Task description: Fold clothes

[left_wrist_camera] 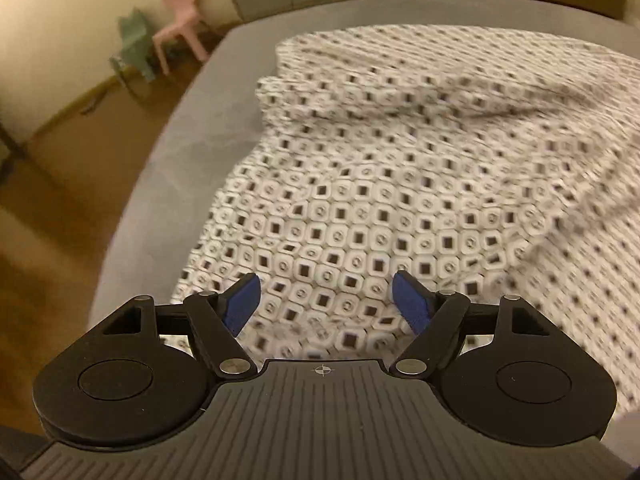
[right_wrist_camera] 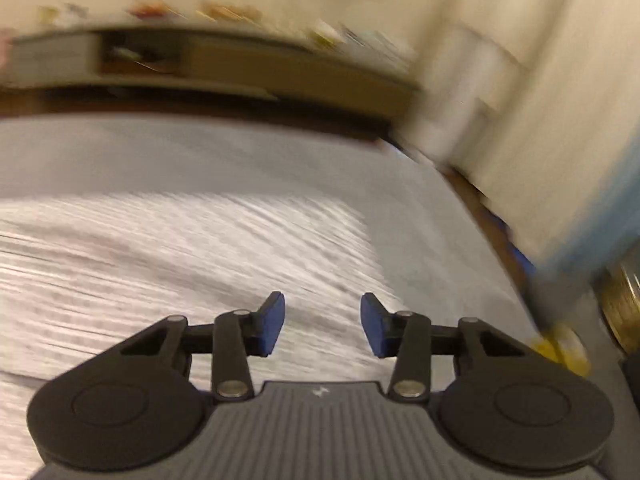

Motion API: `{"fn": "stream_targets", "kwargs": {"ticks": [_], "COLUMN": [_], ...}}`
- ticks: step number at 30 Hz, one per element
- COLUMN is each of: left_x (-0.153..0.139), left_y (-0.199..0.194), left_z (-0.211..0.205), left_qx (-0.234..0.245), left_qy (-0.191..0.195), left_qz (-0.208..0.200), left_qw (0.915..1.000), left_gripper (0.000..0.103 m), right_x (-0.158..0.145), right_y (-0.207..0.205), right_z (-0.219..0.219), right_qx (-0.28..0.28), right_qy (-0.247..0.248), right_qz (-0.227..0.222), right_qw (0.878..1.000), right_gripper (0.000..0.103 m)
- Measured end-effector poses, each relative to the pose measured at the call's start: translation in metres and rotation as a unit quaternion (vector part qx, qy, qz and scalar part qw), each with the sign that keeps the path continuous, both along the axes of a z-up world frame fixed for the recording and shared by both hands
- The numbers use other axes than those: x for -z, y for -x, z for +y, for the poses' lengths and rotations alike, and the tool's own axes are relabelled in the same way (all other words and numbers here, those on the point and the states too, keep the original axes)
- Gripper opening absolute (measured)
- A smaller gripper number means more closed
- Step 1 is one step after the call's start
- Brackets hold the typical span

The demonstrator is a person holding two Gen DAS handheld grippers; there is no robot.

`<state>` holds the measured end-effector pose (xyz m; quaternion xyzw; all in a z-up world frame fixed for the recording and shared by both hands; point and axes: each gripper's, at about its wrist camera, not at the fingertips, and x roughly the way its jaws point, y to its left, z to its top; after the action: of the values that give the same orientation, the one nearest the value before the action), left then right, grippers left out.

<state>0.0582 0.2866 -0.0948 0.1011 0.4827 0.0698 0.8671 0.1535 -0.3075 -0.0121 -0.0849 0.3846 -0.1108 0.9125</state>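
the grey bed carries a patterned garment, rumpled, running lengthwise away toward the far edge. the left gripper hangs open right above its near hem; the right gripper, open and empty, hovers by its right edge.

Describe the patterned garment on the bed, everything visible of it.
The patterned garment is thin, soft-looking white cloth printed all over with small dark squares and rounded outlines. It lies spread and rumpled on the grey bed, with a thick fold or roll across its far part. Its near edge runs under the left gripper, whose jaws stand open over it, gripping nothing. The right wrist view shows it only as a blur.
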Motion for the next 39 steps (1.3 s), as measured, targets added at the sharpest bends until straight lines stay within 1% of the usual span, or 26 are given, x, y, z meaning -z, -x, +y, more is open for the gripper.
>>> {"fn": "stream_targets", "kwargs": {"ticks": [2, 3, 5, 7, 10, 11, 12, 13, 14, 15, 17, 18, 19, 22, 25, 26, 27, 28, 30, 32, 33, 34, 35, 36, 38, 39], "left_x": [-0.001, -0.001, -0.003, -0.011, -0.017, -0.013, -0.007, -0.002, 0.003, 0.009, 0.012, 0.012, 0.013, 0.015, 0.015, 0.015, 0.015, 0.012, 0.006, 0.0, -0.001, -0.003, -0.004, -0.006, -0.015, -0.02], "left_y": [0.006, 0.009, 0.007, -0.005, -0.024, -0.03, -0.034, -0.039, -0.041, -0.041, -0.044, -0.046, -0.048, -0.051, -0.052, -0.051, -0.05, -0.048, -0.044, -0.041, -0.041, -0.039, -0.038, -0.036, -0.027, -0.02], "left_z": [-0.012, -0.017, -0.02, -0.013, -0.004, -0.002, -0.001, 0.001, 0.005, 0.01, 0.02, 0.025, 0.03, 0.042, 0.046, 0.046, 0.047, 0.048, 0.052, 0.056, 0.057, 0.058, 0.06, 0.063, 0.072, 0.077], "left_qx": [0.026, 0.036, 0.041, 0.018, 0.0, -0.002, -0.004, -0.007, -0.01, -0.015, -0.028, -0.035, -0.041, -0.07, -0.081, -0.081, -0.083, -0.084, -0.086, -0.088, -0.092, -0.097, -0.102, -0.11, -0.134, -0.147], "left_qy": [-0.019, -0.027, -0.038, -0.031, 0.015, 0.02, 0.02, 0.02, 0.023, 0.028, 0.033, 0.034, 0.036, 0.039, 0.024, 0.019, 0.015, 0.019, 0.037, 0.057, 0.062, 0.063, 0.064, 0.065, 0.075, 0.086], "left_qz": [-0.002, -0.008, -0.024, -0.051, -0.076, -0.076, -0.076, -0.076, -0.076, -0.077, -0.083, -0.087, -0.09, -0.096, -0.101, -0.103, -0.105, -0.109, -0.119, -0.127, -0.128, -0.129, -0.13, -0.134, -0.15, -0.16], "left_qw": [0.9995, 0.999, 0.9982, 0.9981, 0.997, 0.9969, 0.9969, 0.9969, 0.9968, 0.9965, 0.9956, 0.995, 0.9944, 0.9921, 0.9913, 0.9912, 0.9909, 0.9903, 0.9884, 0.9864, 0.9856, 0.9849, 0.9841, 0.9827, 0.9767, 0.9724], "left_gripper": [0.065, 0.065, 0.065, 0.064, 0.064, 0.064, 0.064, 0.063, 0.063, 0.069, 0.069, 0.071, 0.074, 0.074, 0.074, 0.073, 0.072, 0.068, 0.066, 0.066, 0.066, 0.066, 0.066, 0.066, 0.066, 0.066], "right_x": [-0.016, -0.021, -0.024, -0.023, -0.007, 0.002, 0.014, 0.027, 0.038, 0.039, 0.037, 0.037, 0.038, 0.044, 0.047, 0.047, 0.043, 0.035, 0.024, 0.031, 0.041, 0.046, 0.051, 0.049, 0.045, 0.035], "right_y": [-0.003, -0.006, -0.02, -0.04, -0.083, -0.099, -0.112, -0.125, -0.138, -0.142, -0.151, -0.158, -0.165, -0.176, -0.183, -0.183, -0.177, -0.167, -0.143, -0.131, -0.132, -0.132, -0.132, -0.136, -0.141, -0.13], "right_z": [0.049, 0.075, 0.117, 0.151, 0.185, 0.194, 0.194, 0.195, 0.197, 0.203, 0.209, 0.21, 0.21, 0.203, 0.196, 0.195, 0.195, 0.196, 0.201, 0.214, 0.221, 0.226, 0.231, 0.234, 0.241, 0.257], "right_qx": [-0.074, -0.111, -0.145, -0.155, -0.126, -0.115, -0.112, -0.109, -0.108, -0.117, -0.127, -0.123, -0.117, -0.075, -0.067, -0.064, -0.06, -0.06, -0.085, -0.13, -0.145, -0.149, -0.15, -0.133, -0.104, -0.131], "right_qy": [-0.046, -0.076, -0.112, -0.134, -0.125, -0.117, -0.105, -0.094, -0.082, -0.071, -0.057, -0.05, -0.041, 0.002, 0.012, 0.02, 0.019, 0.001, -0.059, -0.094, -0.093, -0.081, -0.068, -0.054, -0.029, -0.039], "right_qz": [-0.007, -0.003, 0.011, 0.022, 0.036, 0.045, 0.068, 0.092, 0.112, 0.106, 0.109, 0.099, 0.088, 0.049, 0.037, 0.042, 0.04, 0.024, 0.013, 0.048, 0.07, 0.069, 0.068, 0.068, 0.066, 0.057], "right_qw": [0.996, 0.991, 0.983, 0.979, 0.983, 0.985, 0.986, 0.985, 0.984, 0.985, 0.984, 0.986, 0.988, 0.996, 0.997, 0.997, 0.997, 0.998, 0.995, 0.986, 0.983, 0.983, 0.984, 0.987, 0.992, 0.989], "right_gripper": [0.051, 0.052, 0.052, 0.052, 0.052, 0.05, 0.049, 0.04, 0.038, 0.037, 0.037, 0.037, 0.043, 0.043, 0.044, 0.043, 0.042, 0.042, 0.043, 0.044, 0.044, 0.049, 0.058, 0.062, 0.045, 0.04]}}
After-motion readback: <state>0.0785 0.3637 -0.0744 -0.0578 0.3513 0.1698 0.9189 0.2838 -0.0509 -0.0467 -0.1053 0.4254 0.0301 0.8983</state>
